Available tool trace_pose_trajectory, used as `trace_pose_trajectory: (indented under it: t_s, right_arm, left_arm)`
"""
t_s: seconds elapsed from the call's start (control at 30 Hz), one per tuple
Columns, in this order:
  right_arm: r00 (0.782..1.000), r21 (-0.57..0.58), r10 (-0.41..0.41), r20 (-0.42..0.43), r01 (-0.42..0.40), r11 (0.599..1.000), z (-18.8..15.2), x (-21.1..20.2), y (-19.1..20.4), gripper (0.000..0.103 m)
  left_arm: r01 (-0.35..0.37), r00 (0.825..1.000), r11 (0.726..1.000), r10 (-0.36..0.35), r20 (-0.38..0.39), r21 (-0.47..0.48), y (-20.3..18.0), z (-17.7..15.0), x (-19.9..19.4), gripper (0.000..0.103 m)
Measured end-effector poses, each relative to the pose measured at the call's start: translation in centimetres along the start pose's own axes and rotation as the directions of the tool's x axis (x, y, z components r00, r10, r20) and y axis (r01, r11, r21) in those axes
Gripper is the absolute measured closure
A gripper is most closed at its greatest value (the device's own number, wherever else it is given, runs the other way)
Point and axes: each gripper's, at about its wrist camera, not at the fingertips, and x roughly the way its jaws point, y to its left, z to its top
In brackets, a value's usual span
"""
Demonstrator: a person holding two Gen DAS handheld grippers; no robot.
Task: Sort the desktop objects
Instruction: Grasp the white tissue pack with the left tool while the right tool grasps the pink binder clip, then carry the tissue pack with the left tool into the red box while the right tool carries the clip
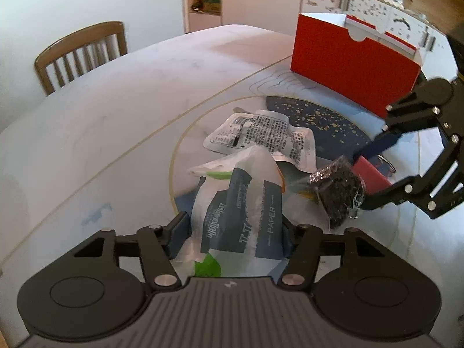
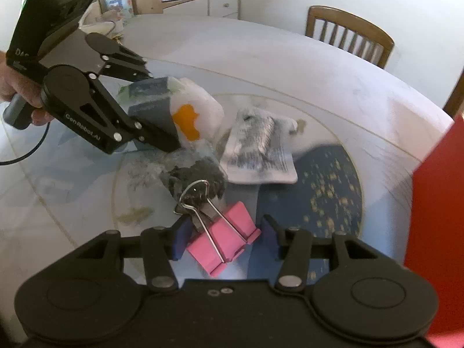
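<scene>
Tissue pack (image 1: 240, 203), white with blue "PAPER" print, sits clamped between the fingers of the left gripper (image 1: 232, 232) in the left wrist view. Beyond it a printed foil sachet (image 1: 261, 136) lies on the round mat's (image 1: 324, 119) blue speckled patch. A red box (image 1: 353, 66) stands open-topped near the table's (image 1: 130, 101) far right; its contents are hidden. Bare tabletop spreads leftward to a wooden chair (image 1: 81, 55).

Right wrist view: the right gripper (image 2: 223, 240) pinches a pink binder clip (image 2: 226, 243), which is clipped to a dark crinkly packet (image 2: 200, 179) just ahead. Open table lies beyond, toward the far edge.
</scene>
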Motion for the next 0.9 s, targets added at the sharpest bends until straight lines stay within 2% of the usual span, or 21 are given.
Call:
trace_pose_trajectory:
  t_s: [0.23,0.43,0.57,0.7,0.73,0.87,0.9]
  right_arm:
    - [1.000,0.057,-0.028,-0.013,0.028,0.998,-2.5,-1.9,0.2,0.052]
    - [0.999,0.118,-0.031,-0.025,0.034,0.992,-4.1,-3.3,0.1,0.052]
    - [0.998,0.146,-0.034,-0.043,0.040,0.988,-5.4,-4.5,-0.2,0.053]
    - [0.998,0.185,-0.035,-0.059,0.046,0.982,-6.4,-5.4,-0.7,0.053]
    - [0.998,0.192,-0.038,-0.060,0.048,0.980,-6.7,-5.7,-0.8,0.061]
    - [0.998,0.220,-0.034,-0.056,0.045,0.974,-7.7,-7.1,-1.6,0.071]
    - [0.998,0.221,-0.030,-0.049,0.040,0.974,-7.9,-7.4,-1.9,0.077]
  left_arm:
    - [-0.045,0.999,0.993,0.045,-0.008,-0.107,-2.0,-1.4,-1.3,0.047]
    - [-0.073,0.997,0.980,0.065,-0.046,-0.185,-4.2,-2.7,-3.0,0.048]
    - [-0.083,0.996,0.976,0.075,-0.045,-0.202,-5.8,-3.4,-4.0,0.055]
    - [-0.106,0.994,0.957,0.097,-0.044,-0.270,-6.6,-3.6,-4.6,0.059]
    - [-0.111,0.994,0.951,0.103,-0.041,-0.287,-6.8,-3.7,-4.9,0.059]
    - [-0.129,0.992,0.938,0.127,-0.029,-0.321,-7.6,-3.9,-6.1,0.061]
    - [-0.139,0.990,0.934,0.138,-0.026,-0.329,-7.9,-3.9,-6.4,0.061]
